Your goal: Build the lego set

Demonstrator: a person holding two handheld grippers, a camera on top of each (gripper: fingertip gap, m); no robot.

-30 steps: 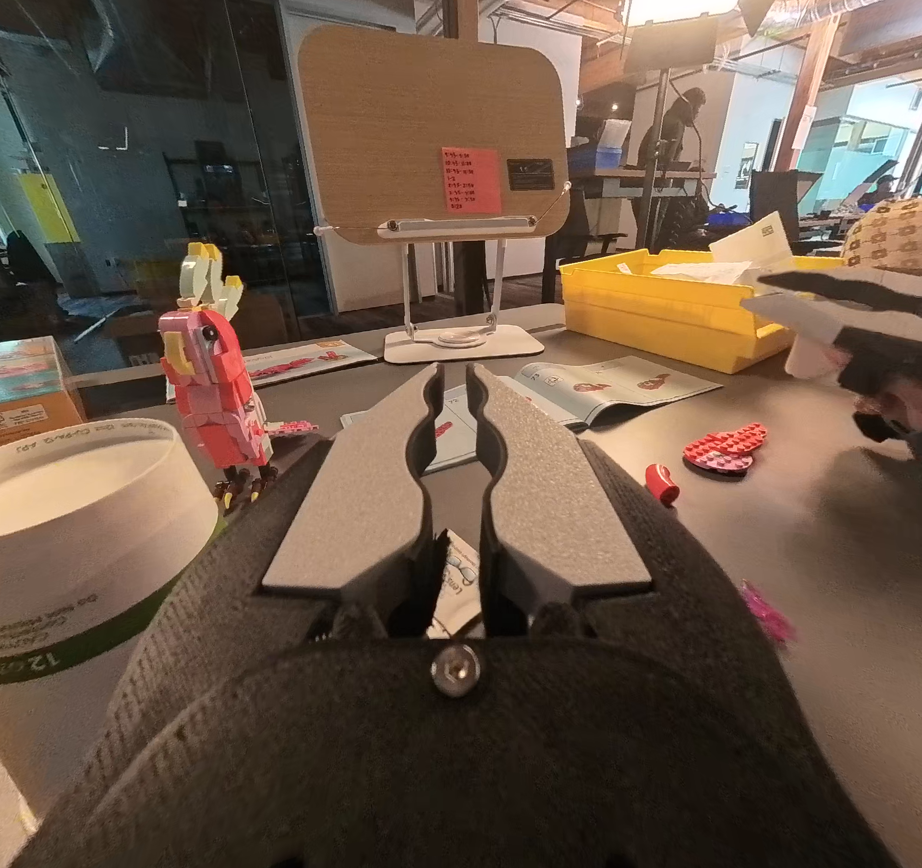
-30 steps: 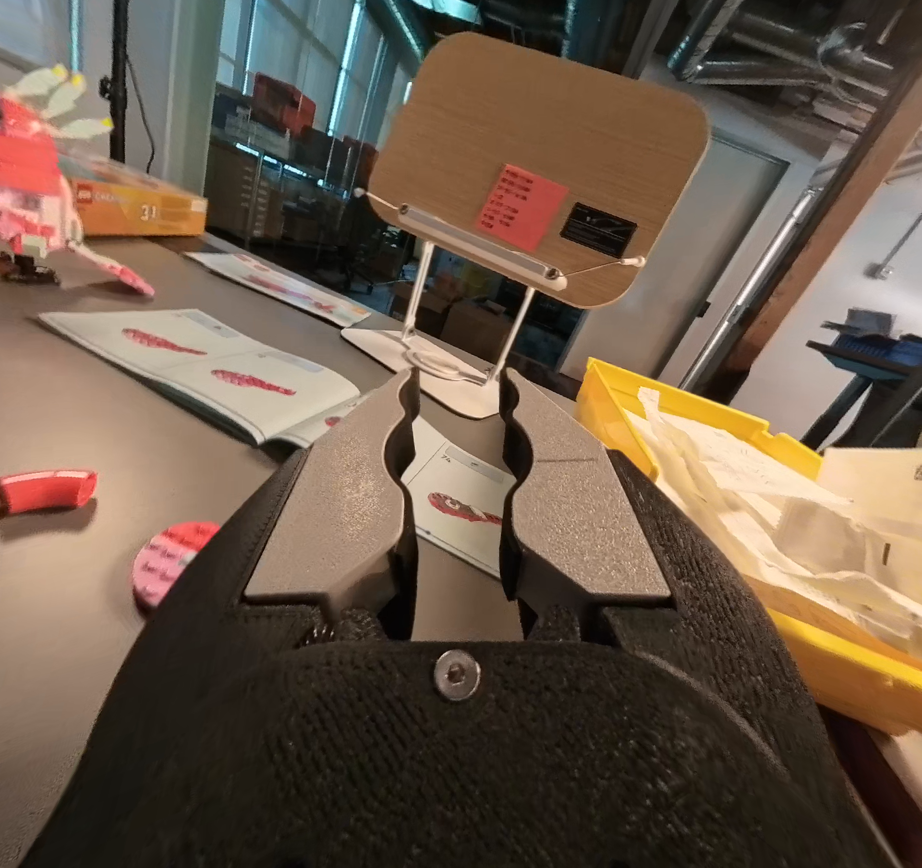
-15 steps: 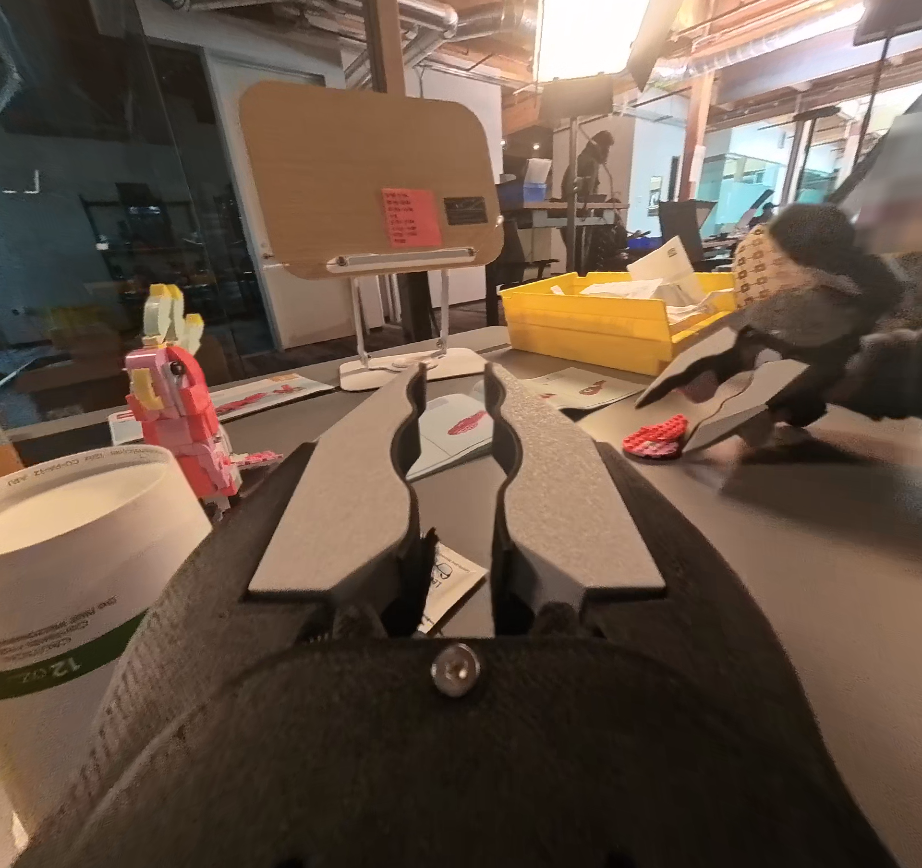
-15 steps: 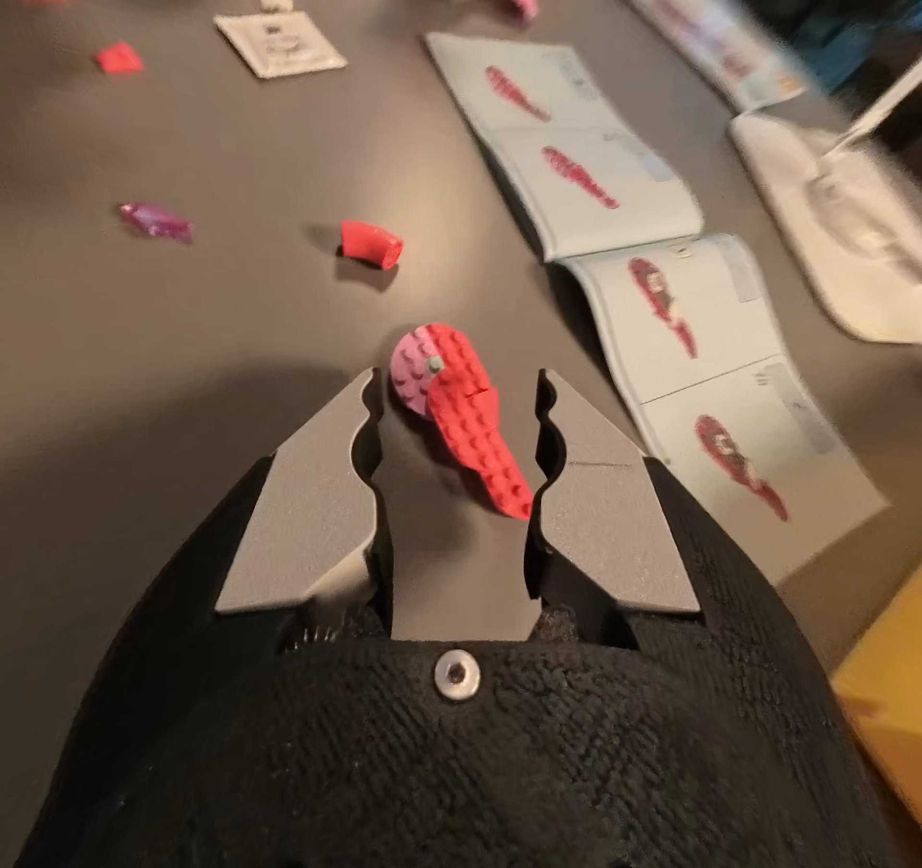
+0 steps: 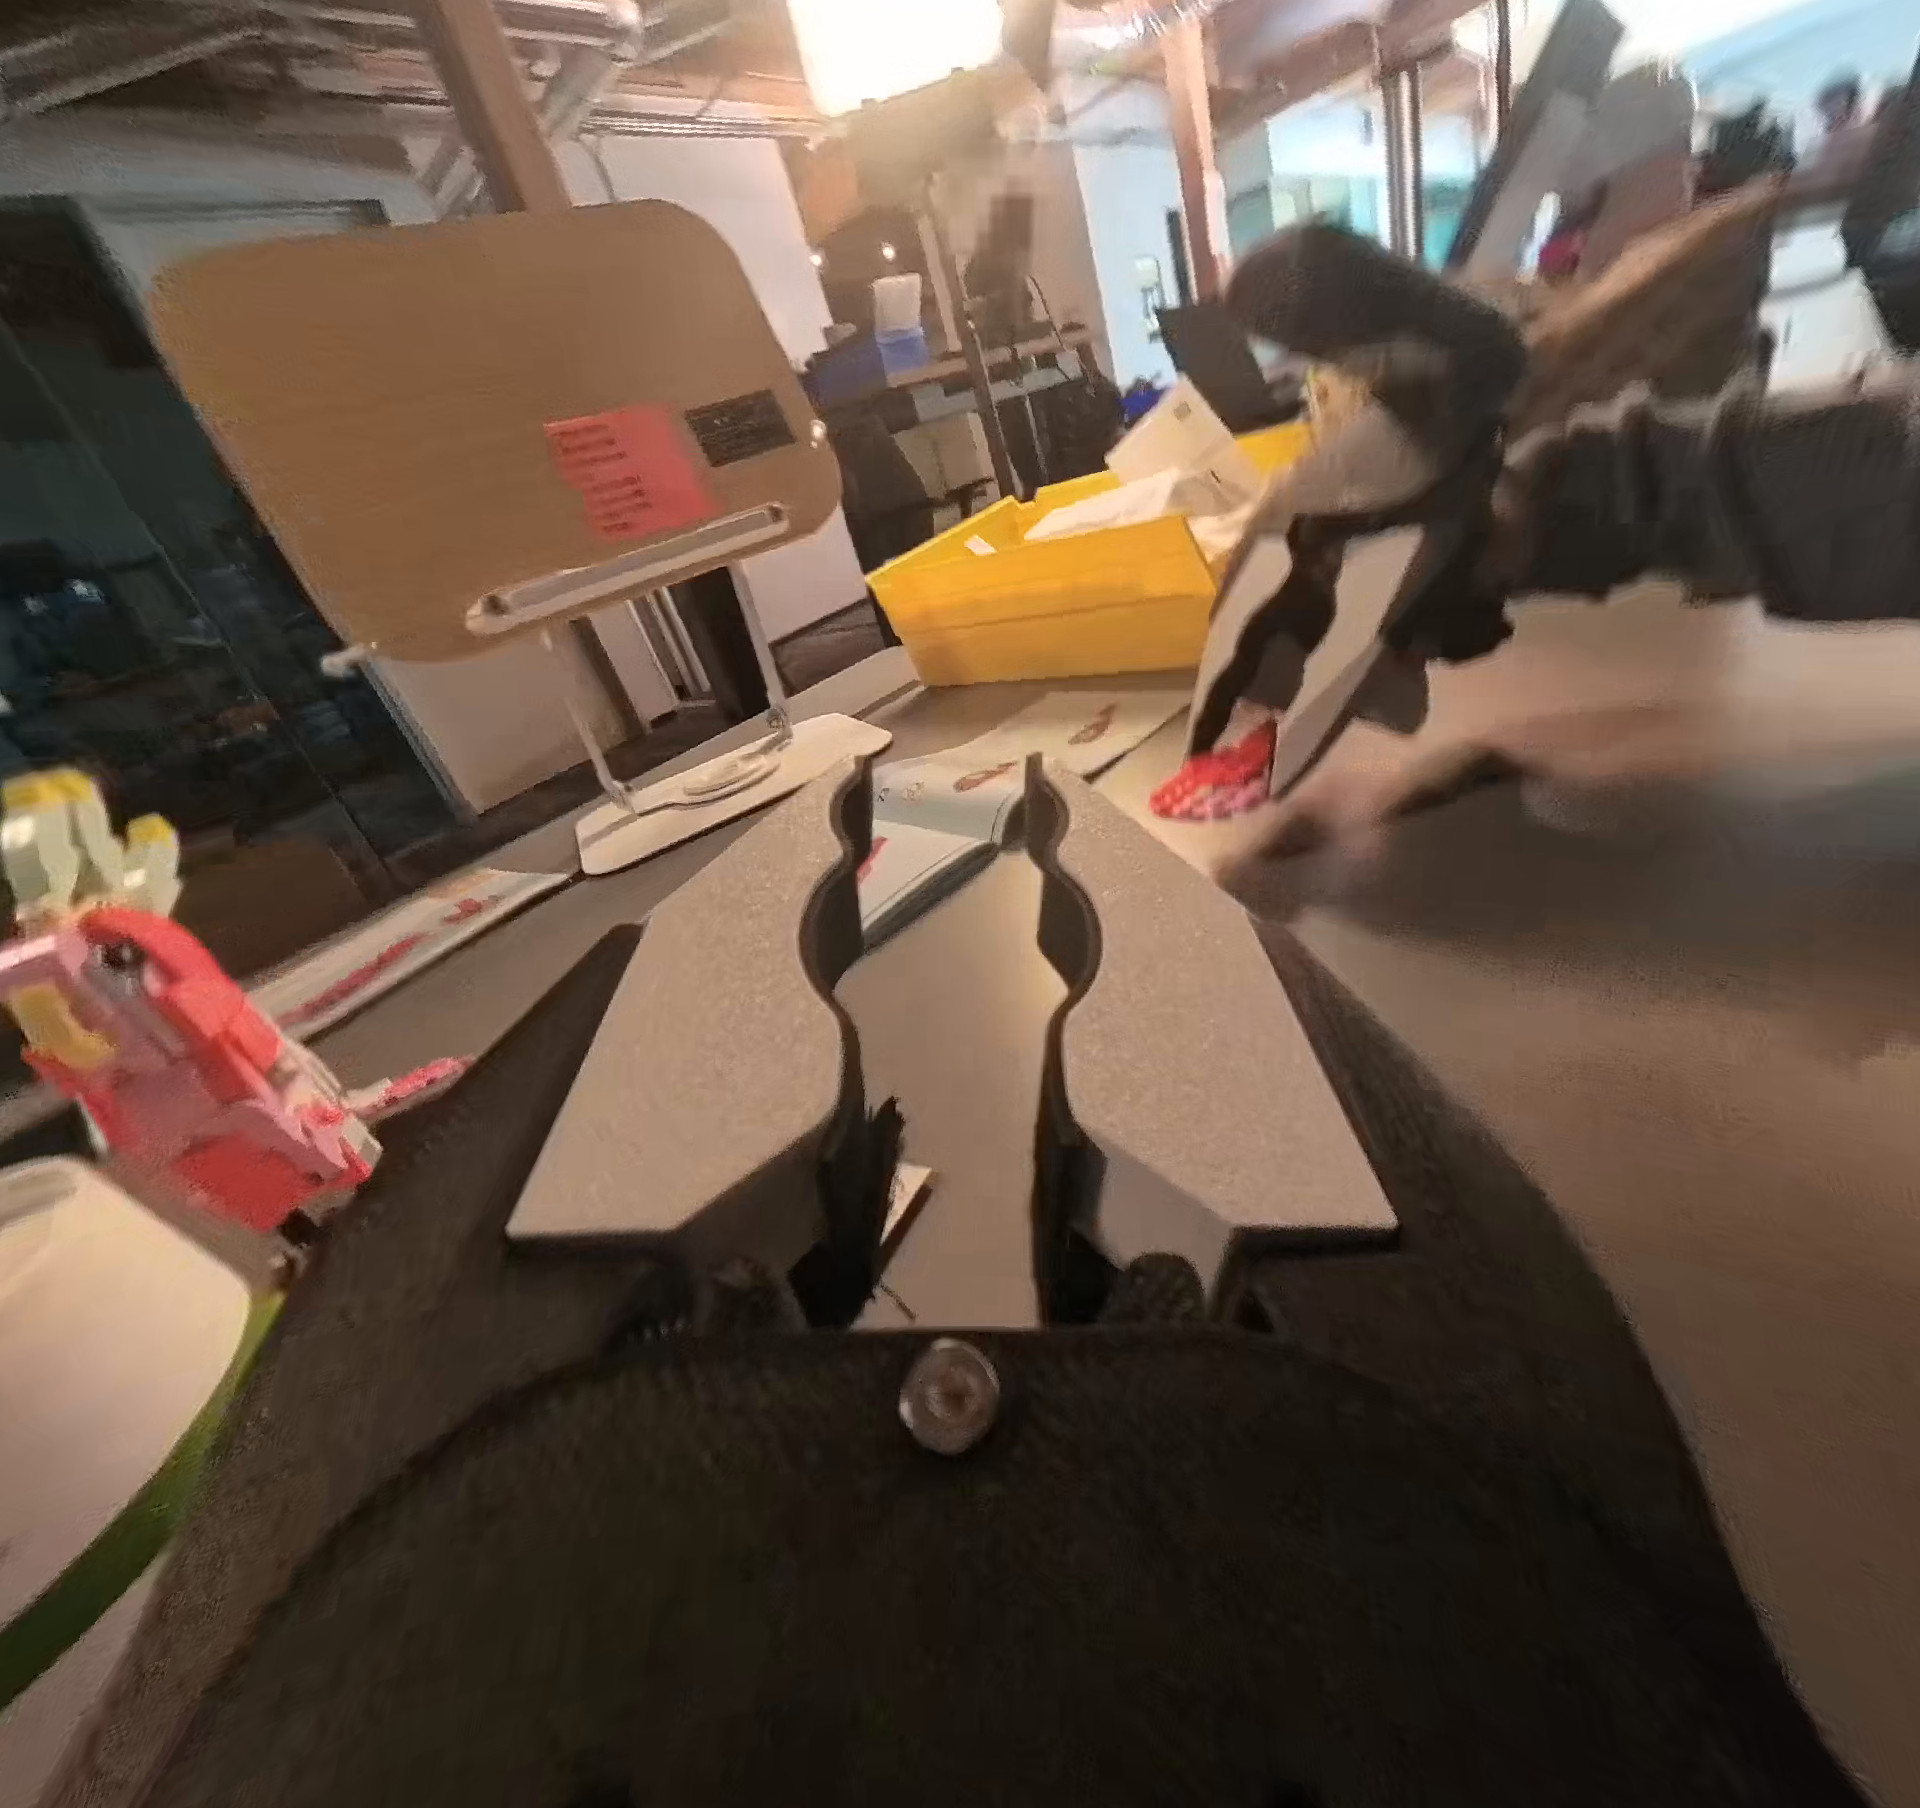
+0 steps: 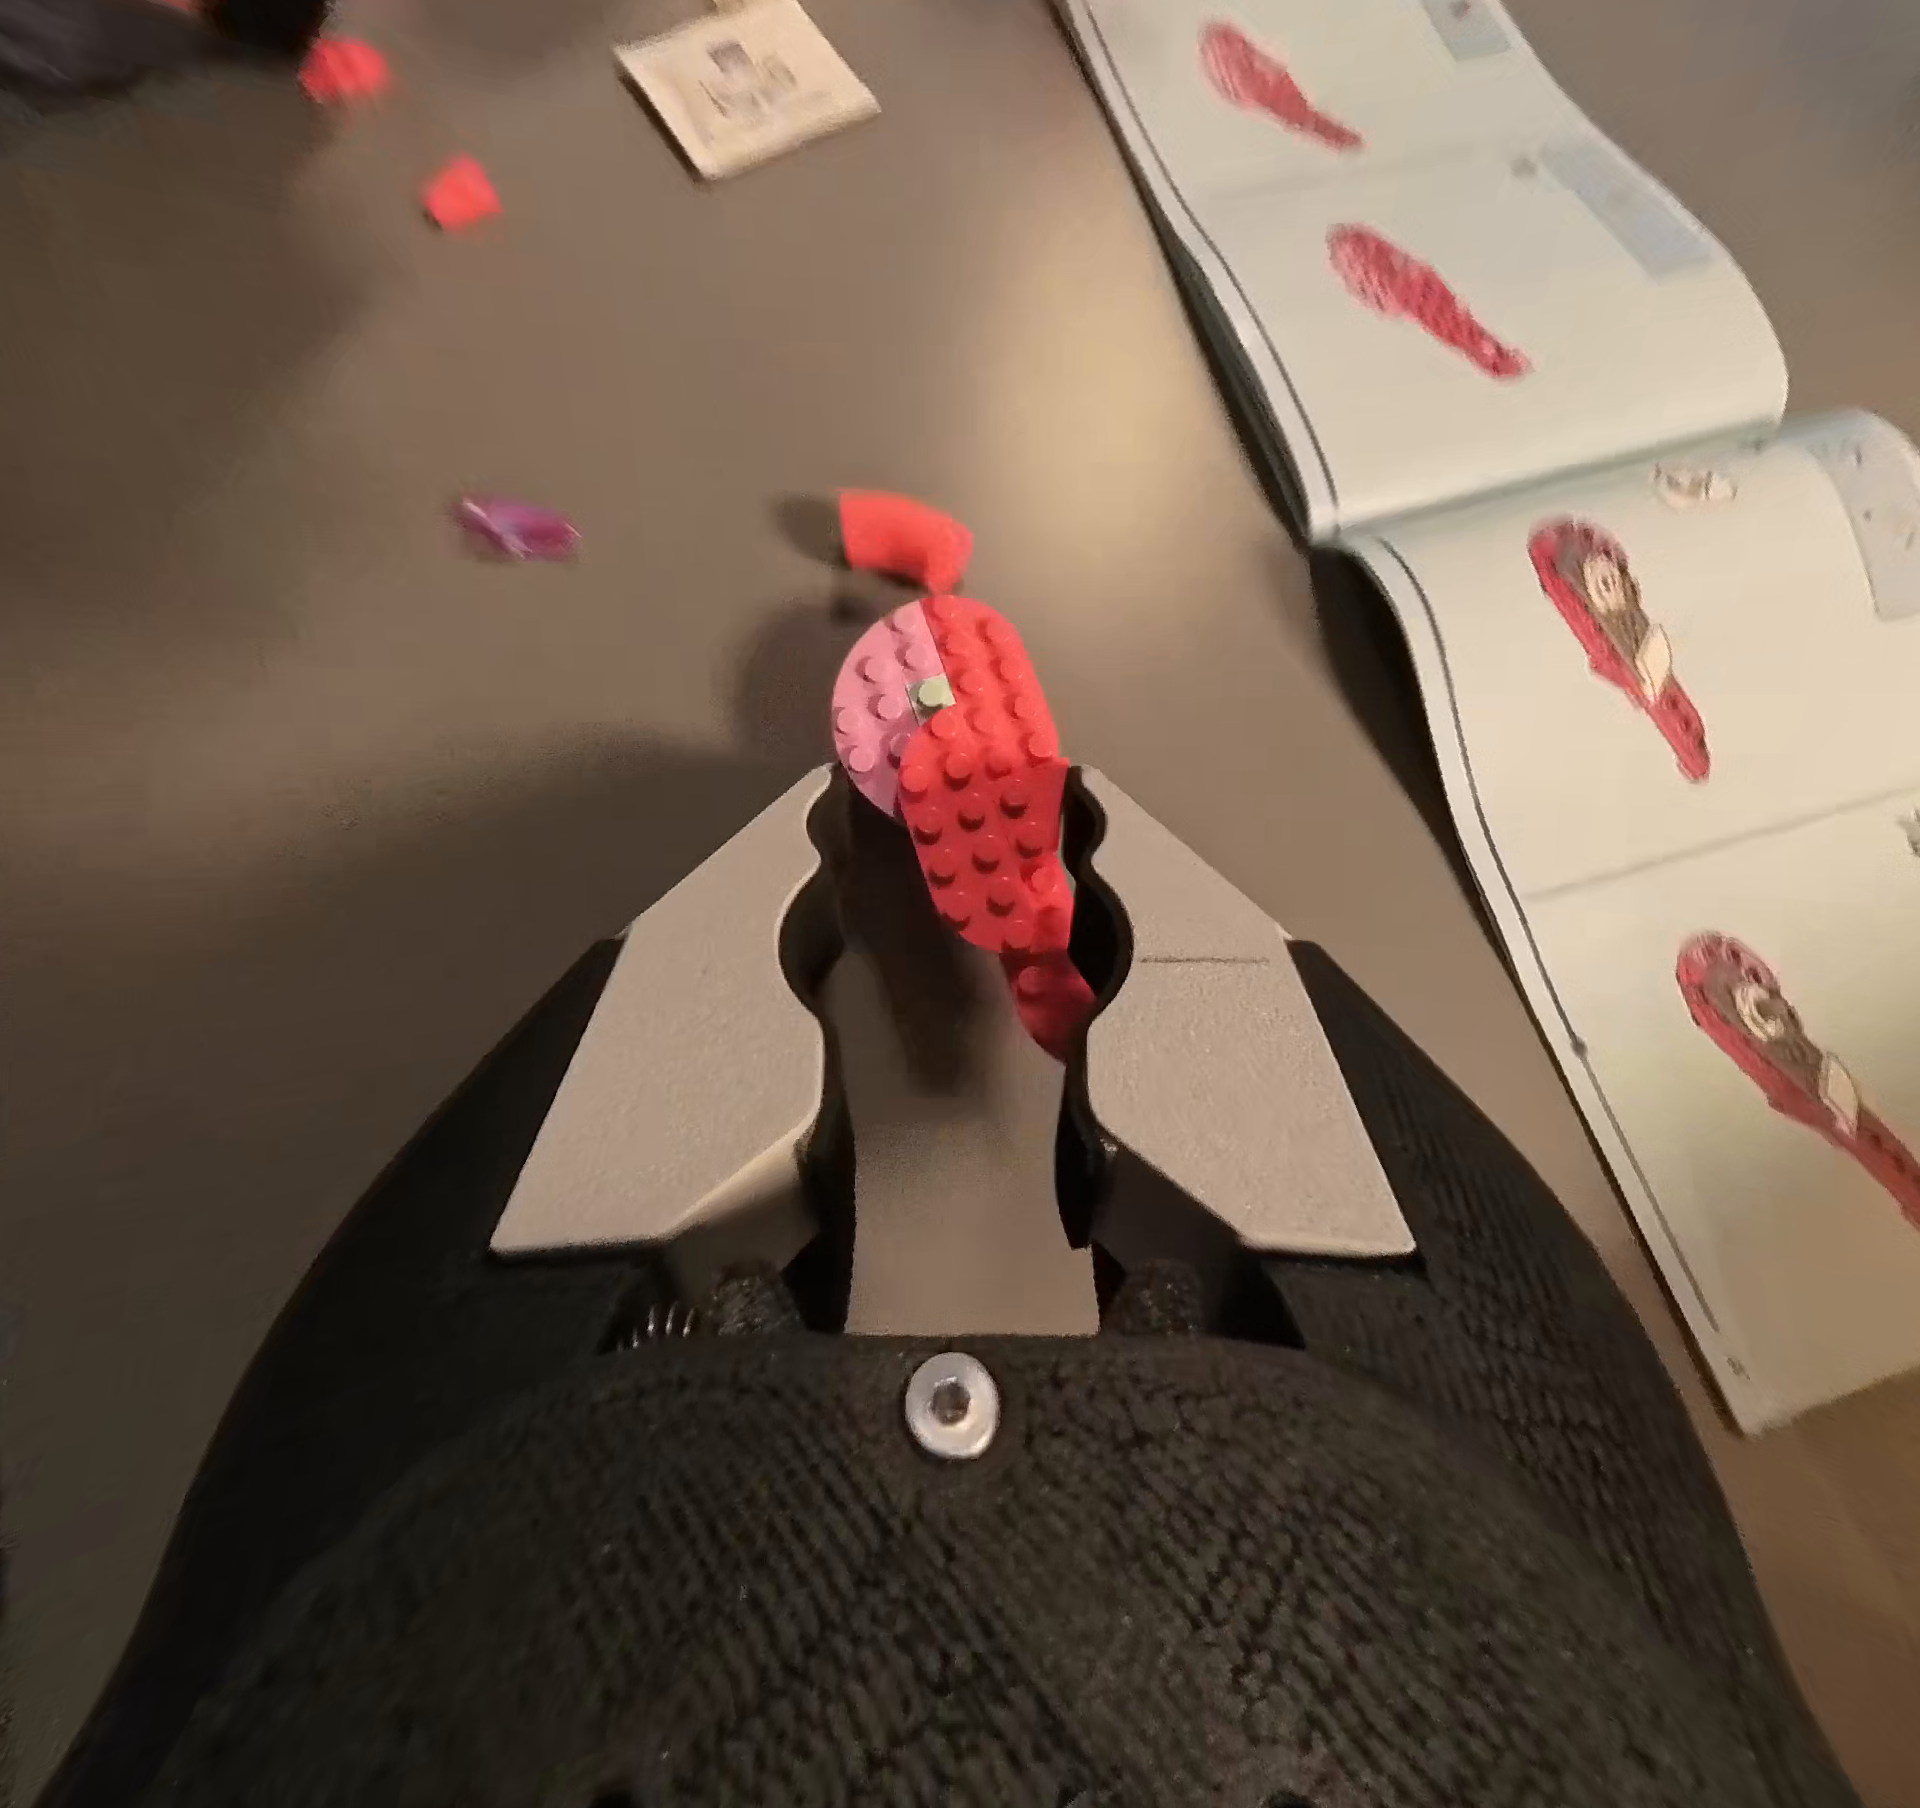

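Dark table [image 6: 312,408], open booklet [image 6: 1455,304] on its right side, wooden stand [image 5: 468,408] and yellow bin [image 5: 1039,595] at the far edge. Your left gripper [image 5: 945,792] hangs over bare table, jaws narrowly apart, nothing between them; brick bird [image 5: 177,1062] to its left. Your right gripper [image 6: 951,782] has its tips closed against both edges of the red-and-pink plate piece [image 6: 977,771], mid-table, with a curved red brick [image 6: 899,537] just beyond.

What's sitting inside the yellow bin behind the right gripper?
In the yellow bin, white crumpled papers show above the rim. The bin's wall hides anything beneath them, and the right gripper, around a red and pink brick plate, blocks its right end.
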